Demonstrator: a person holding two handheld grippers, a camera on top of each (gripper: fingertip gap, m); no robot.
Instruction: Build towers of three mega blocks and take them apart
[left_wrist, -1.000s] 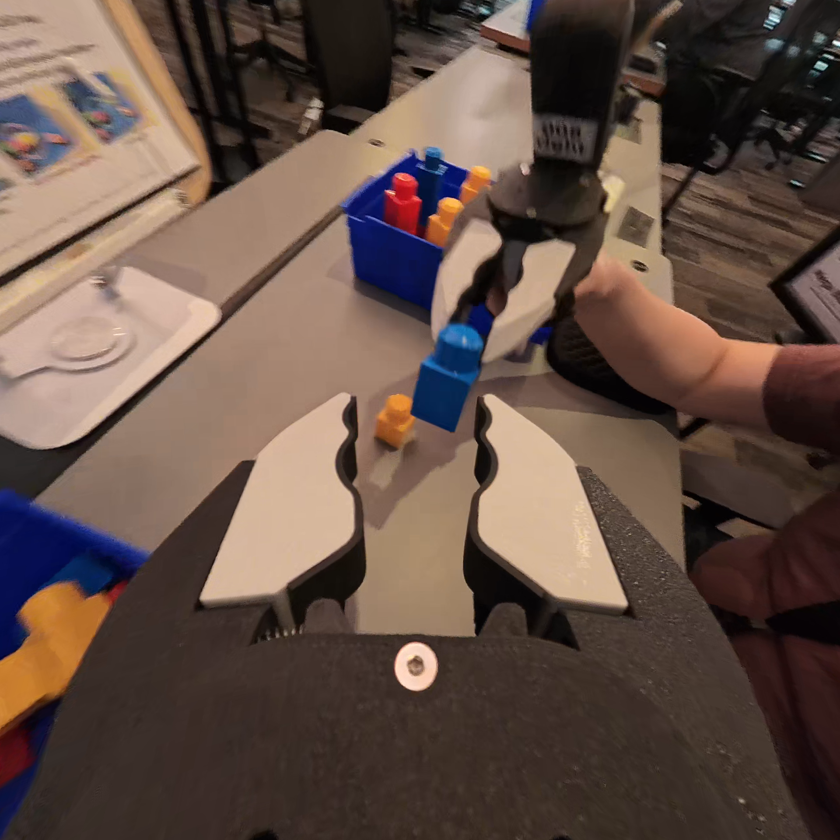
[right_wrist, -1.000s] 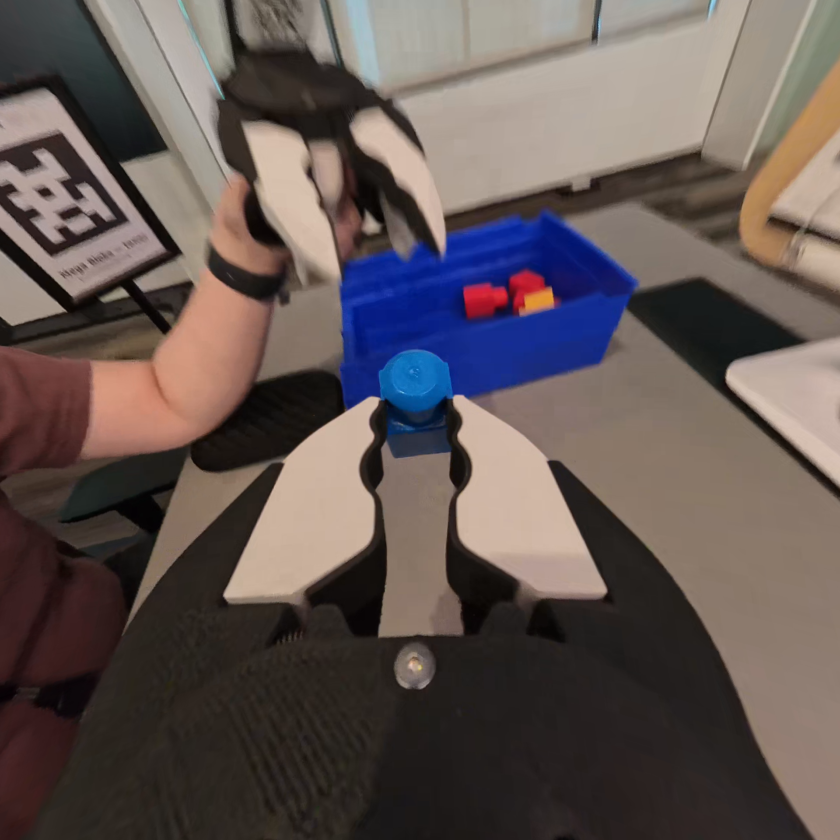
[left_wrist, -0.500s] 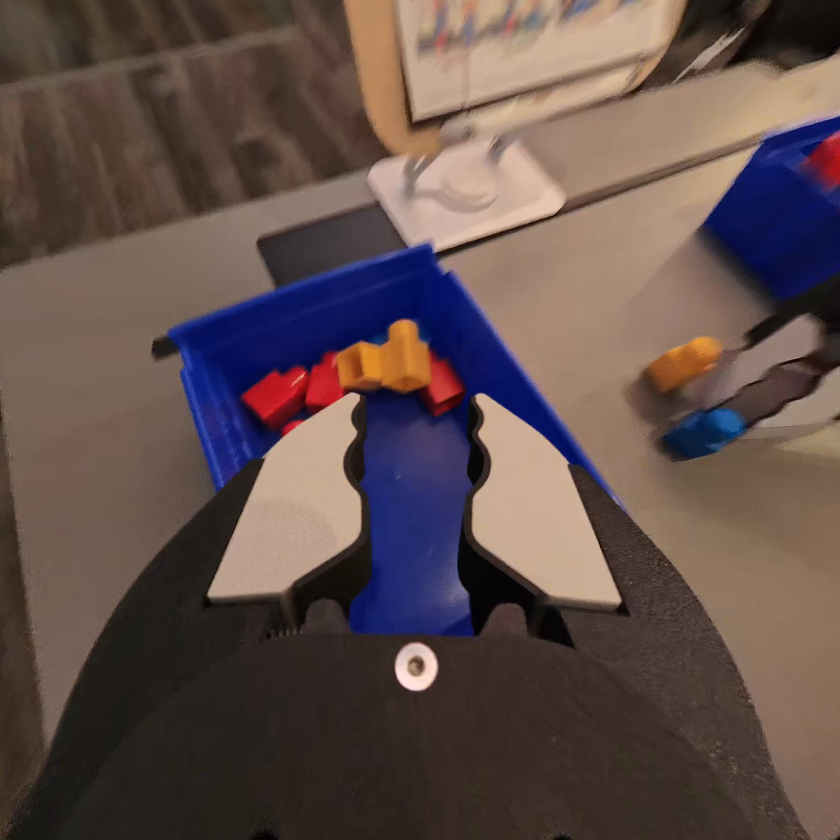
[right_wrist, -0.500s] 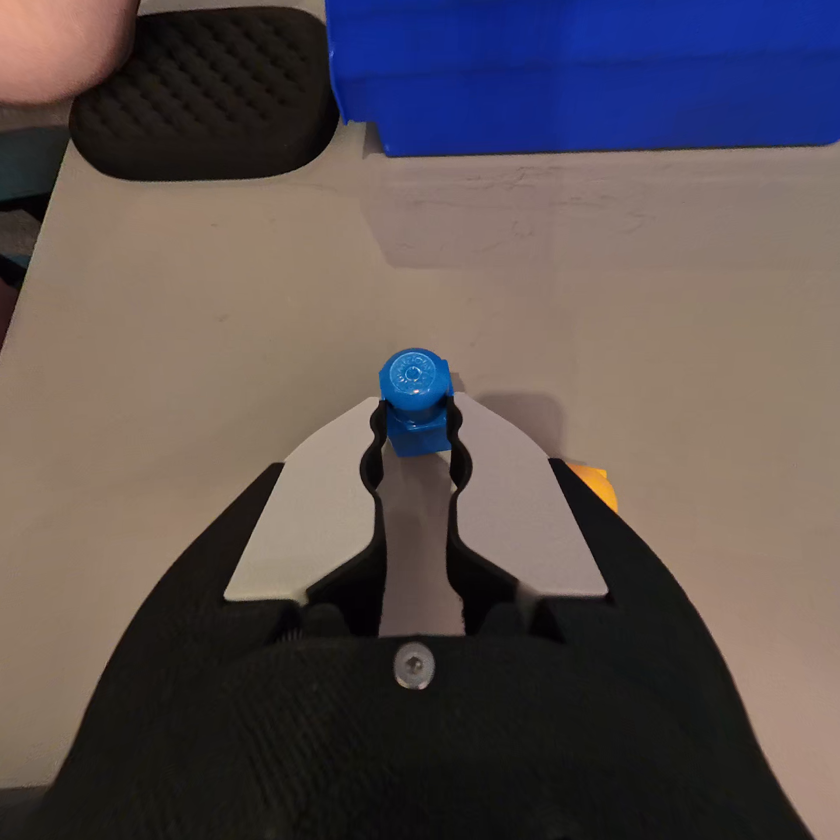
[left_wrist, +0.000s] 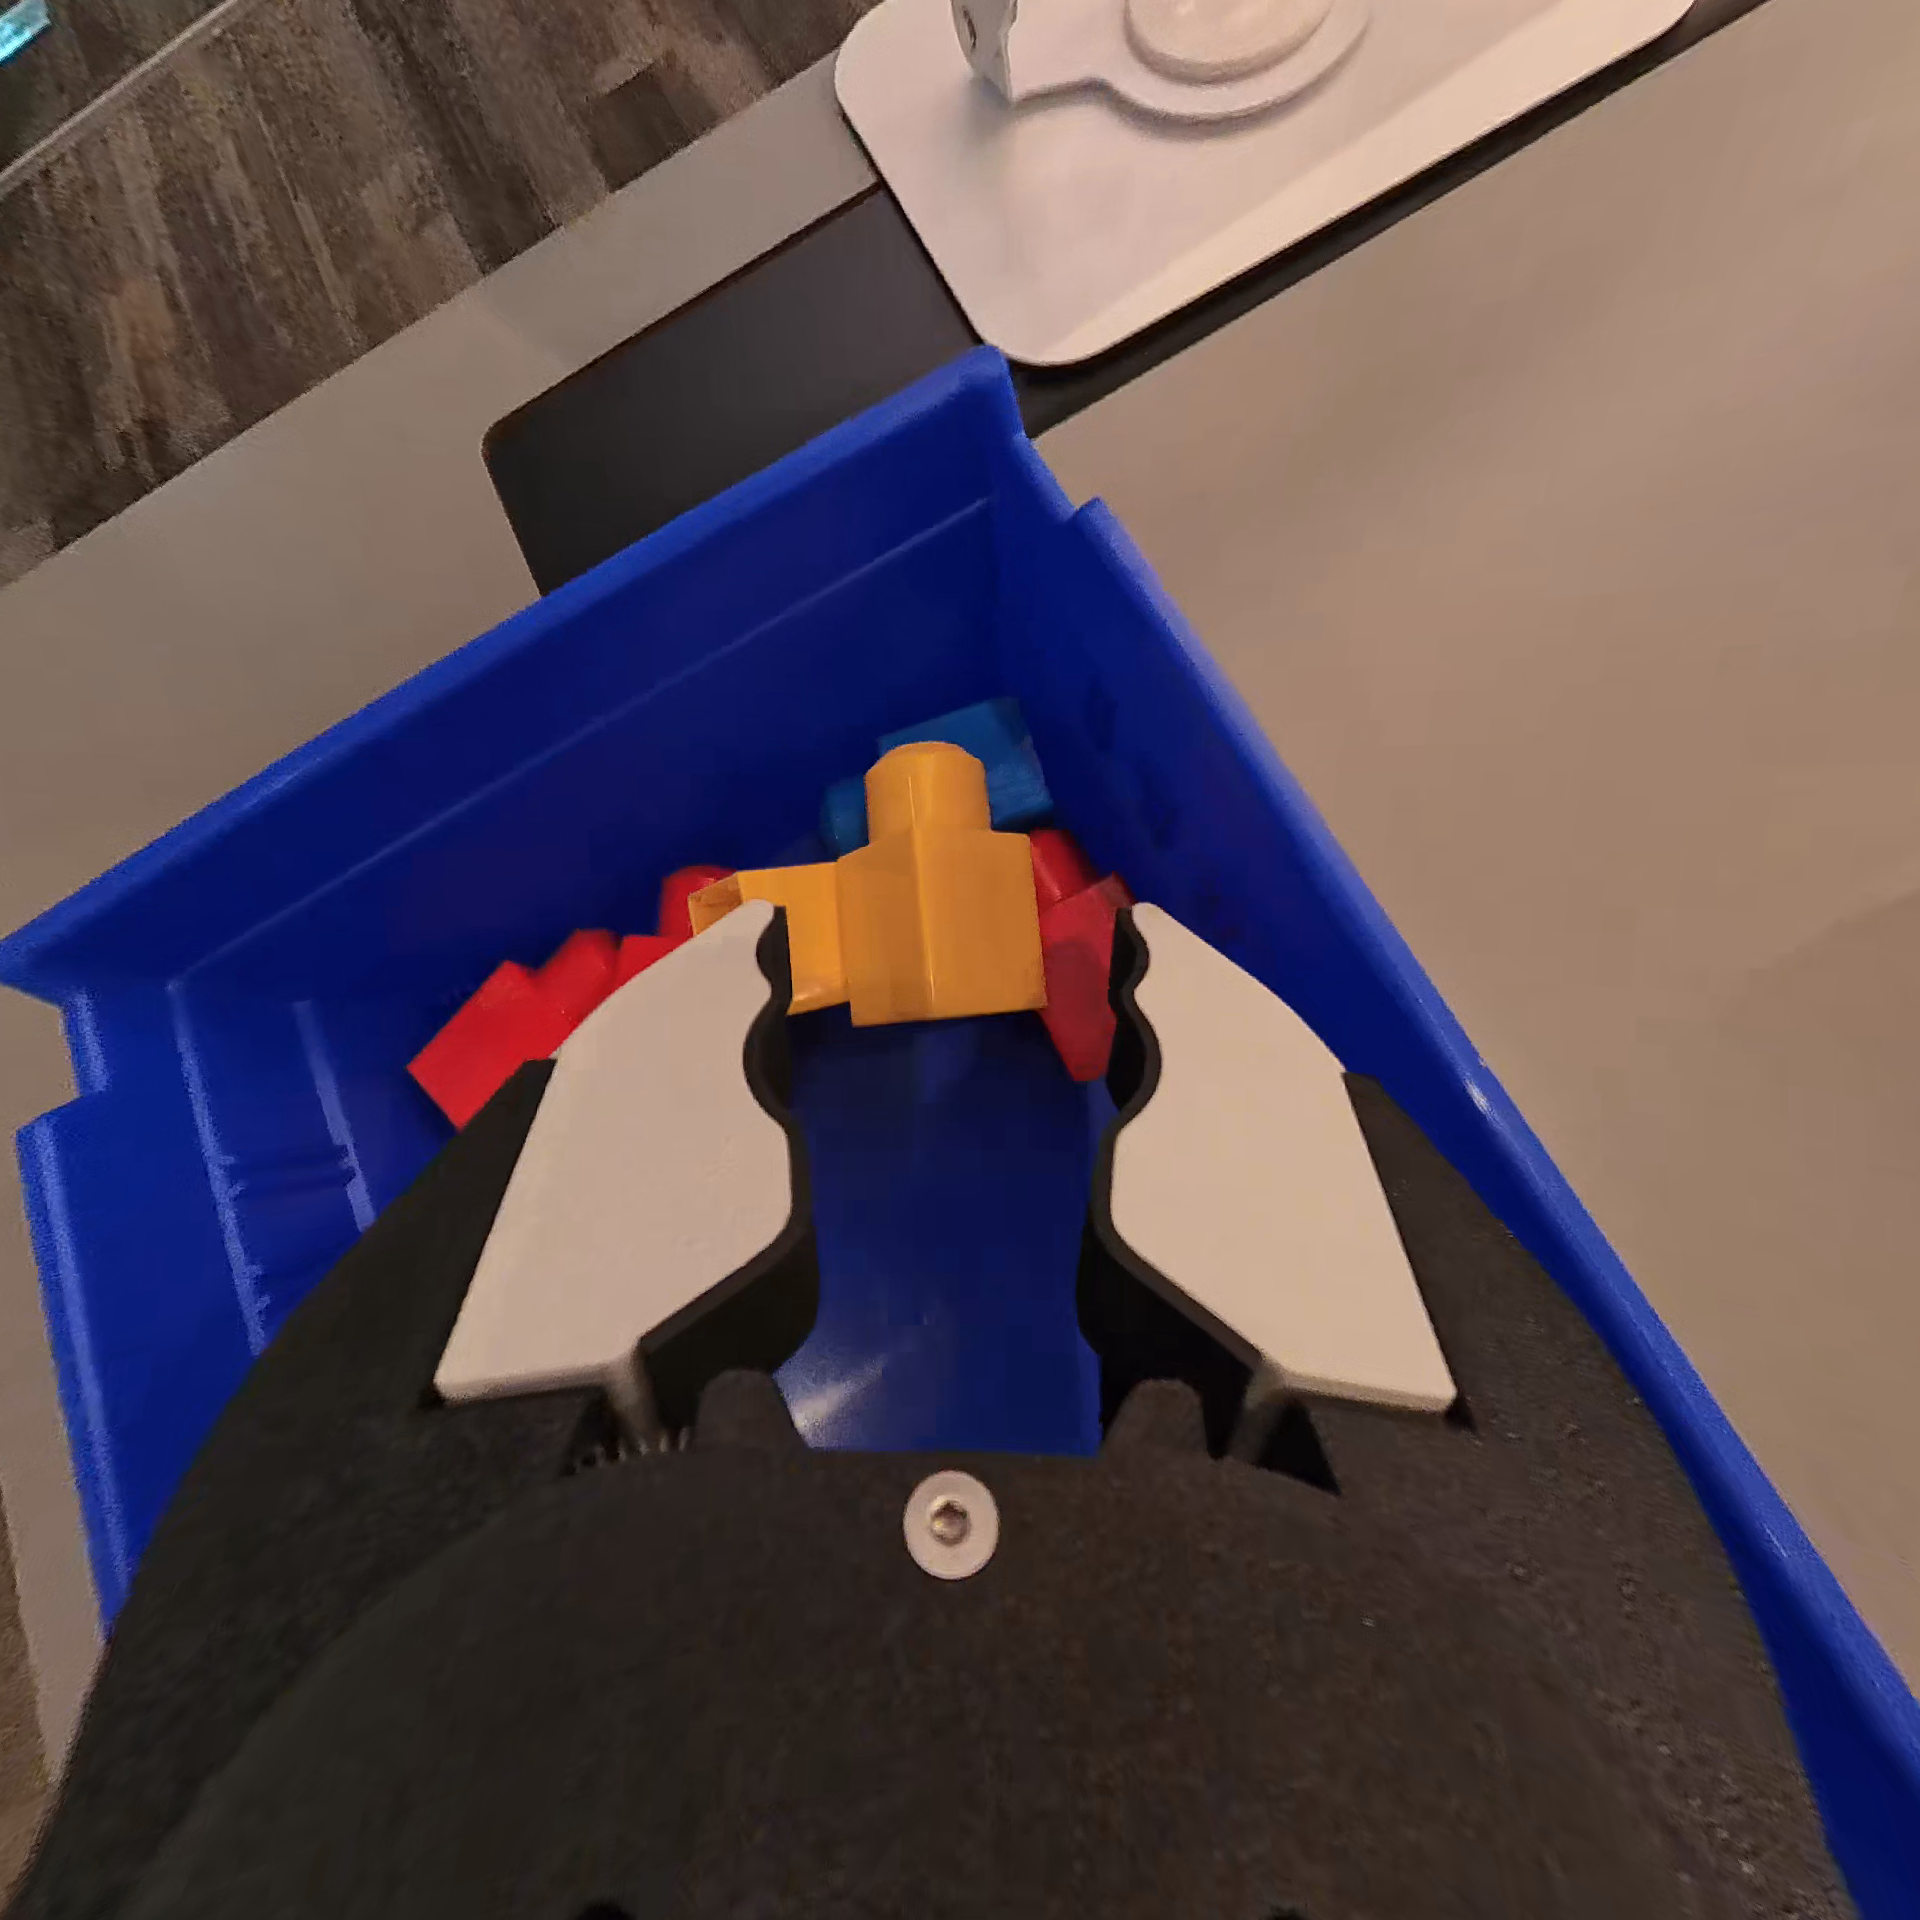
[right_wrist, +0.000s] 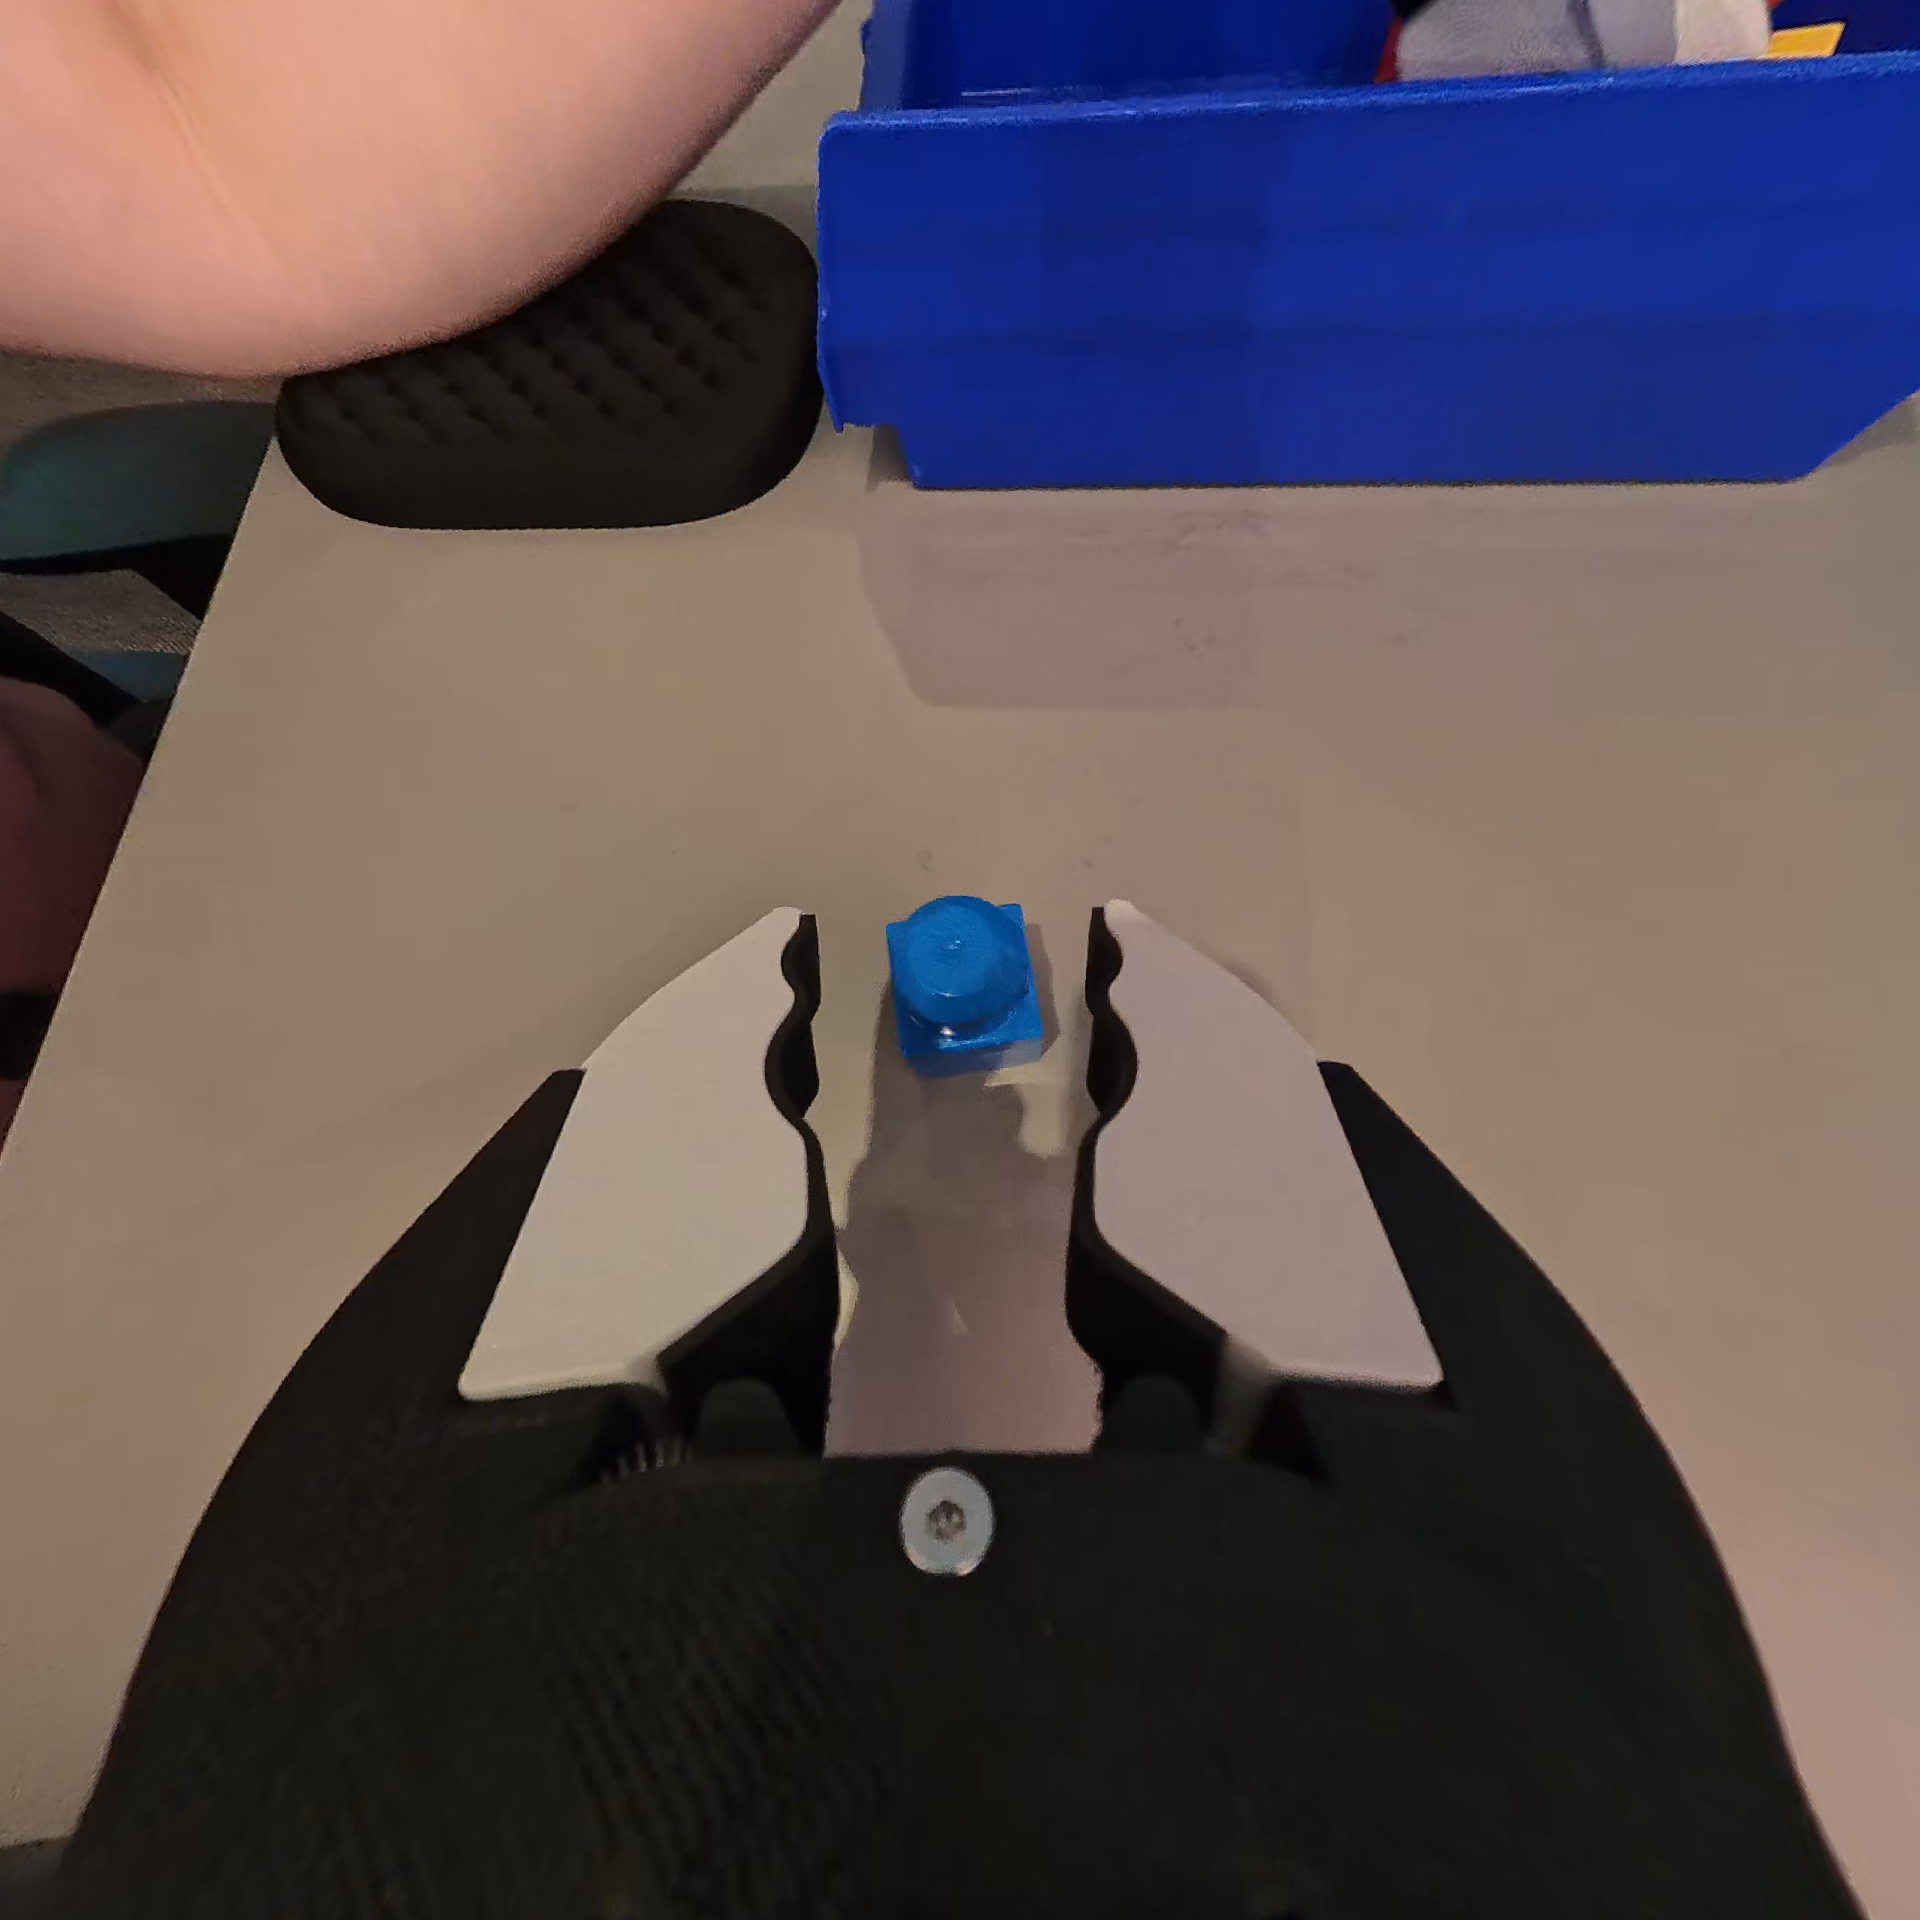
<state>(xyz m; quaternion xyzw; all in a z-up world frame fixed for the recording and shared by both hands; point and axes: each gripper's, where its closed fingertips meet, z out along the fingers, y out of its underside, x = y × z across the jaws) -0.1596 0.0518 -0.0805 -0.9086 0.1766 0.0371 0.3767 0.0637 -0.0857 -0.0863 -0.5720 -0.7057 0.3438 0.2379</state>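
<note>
Two grippers were seen open: the right gripper (right_wrist: 954, 935) straddled a blue block (right_wrist: 961, 987) set upright on the worktop (right_wrist: 520, 779) as a base, while the left gripper (left_wrist: 945, 925) was aimed at an orange block (left_wrist: 935, 914) in the blue bin (left_wrist: 623, 727).

Black claw (left_wrist: 940, 935), grey fingers (left_wrist: 644, 1143)

Right tongs (right_wrist: 954, 914) now spread, blue block (right_wrist: 961, 987) released onto table (right_wrist: 520, 831), left tongs (left_wrist: 943, 914) lowered into bin (left_wrist: 623, 748).

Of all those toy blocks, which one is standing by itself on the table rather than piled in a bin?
The small blue block, upright on the grey table between the open right tool's tips. The orange block and the red blocks lie in the blue bin.
</note>
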